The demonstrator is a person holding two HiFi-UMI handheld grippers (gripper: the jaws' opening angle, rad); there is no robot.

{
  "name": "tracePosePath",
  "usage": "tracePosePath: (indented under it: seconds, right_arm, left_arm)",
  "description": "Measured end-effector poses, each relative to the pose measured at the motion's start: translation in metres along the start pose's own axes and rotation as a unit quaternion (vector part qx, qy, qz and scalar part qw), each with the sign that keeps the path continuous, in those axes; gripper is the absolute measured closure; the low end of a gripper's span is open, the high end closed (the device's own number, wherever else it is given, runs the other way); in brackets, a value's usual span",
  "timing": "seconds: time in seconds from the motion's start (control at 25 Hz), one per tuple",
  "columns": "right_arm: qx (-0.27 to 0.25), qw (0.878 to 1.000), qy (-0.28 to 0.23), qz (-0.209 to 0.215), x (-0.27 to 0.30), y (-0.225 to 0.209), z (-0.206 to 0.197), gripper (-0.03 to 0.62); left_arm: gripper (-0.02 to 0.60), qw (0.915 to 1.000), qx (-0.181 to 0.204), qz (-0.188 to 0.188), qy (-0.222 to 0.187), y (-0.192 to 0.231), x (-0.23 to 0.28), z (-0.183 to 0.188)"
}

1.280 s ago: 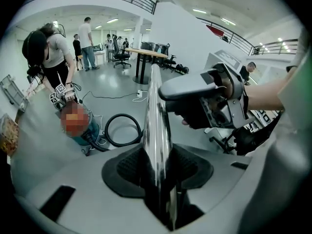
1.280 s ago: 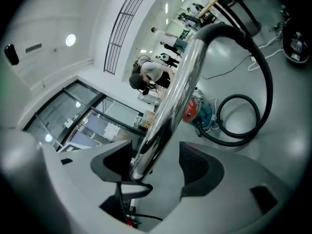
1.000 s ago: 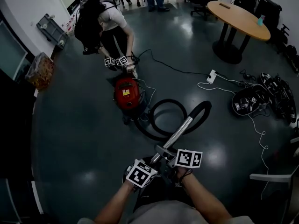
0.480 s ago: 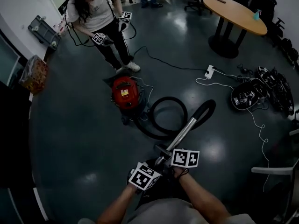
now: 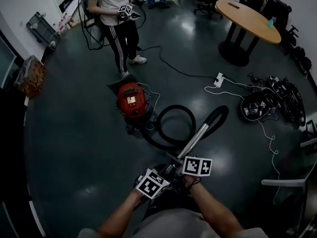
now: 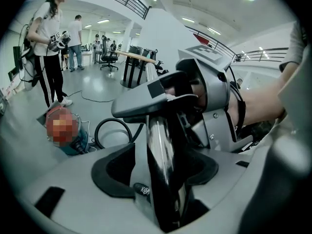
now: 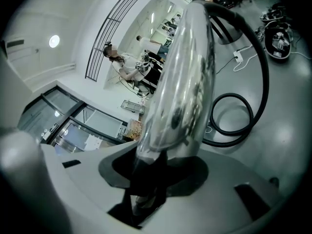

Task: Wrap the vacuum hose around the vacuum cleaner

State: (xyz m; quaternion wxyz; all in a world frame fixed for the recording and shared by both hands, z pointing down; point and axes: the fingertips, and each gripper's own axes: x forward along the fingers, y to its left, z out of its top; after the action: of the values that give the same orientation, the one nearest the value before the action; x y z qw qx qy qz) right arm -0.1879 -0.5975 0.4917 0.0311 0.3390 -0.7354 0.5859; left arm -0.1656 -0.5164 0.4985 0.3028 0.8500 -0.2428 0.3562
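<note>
Head view: the hose (image 5: 177, 107) lies looped beside the vacuum (image 5: 131, 100), unwrapped; left gripper view: my left gripper (image 6: 163, 179) has just spread around the tube (image 6: 161, 145); right gripper view: my right gripper (image 7: 146, 179), just closing, pinches it, so next I'd circle the vacuum.

Chrome vacuum tube (image 7: 187, 77) up close, black hose (image 7: 265, 74) beyond

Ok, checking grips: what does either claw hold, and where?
The right claw, just closing, grips the wand at its near end; the left claw, just opened, straddles it unclamped.
</note>
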Motion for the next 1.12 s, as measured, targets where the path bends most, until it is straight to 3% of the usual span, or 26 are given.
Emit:
tracePosePath:
  seconds: [0.36, 0.64, 0.8, 0.96, 1.12]
  right_arm:
    - [0.004, 1.0, -0.017, -0.007, 0.013, -0.004, 0.026, 0.45]
    - [0.001, 1.0, -0.024, -0.008, 0.0, -0.035, 0.062, 0.45]
    - [-0.019, 1.0, -0.007, -0.001, -0.016, -0.049, 0.084, 0.45]
    - [-0.049, 0.999, 0.023, -0.002, -0.034, -0.071, 0.096, 0.45]
    - [-0.074, 0.996, 0.052, -0.004, -0.046, -0.096, 0.104, 0.45]
  left_arm:
    - [0.311, 0.9999, 0.008, 0.008, -0.013, 0.015, -0.02, 0.011]
    - [0.311, 0.9993, -0.014, 0.032, -0.013, 0.014, -0.029, 0.019]
    - [0.313, 0.9992, -0.012, 0.038, -0.003, -0.004, -0.025, 0.035]
    - [0.314, 0.9997, 0.015, 0.018, 0.0, -0.031, -0.007, 0.05]
    - [0.336, 0.9992, 0.032, 0.022, 0.004, -0.042, 0.015, 0.065]
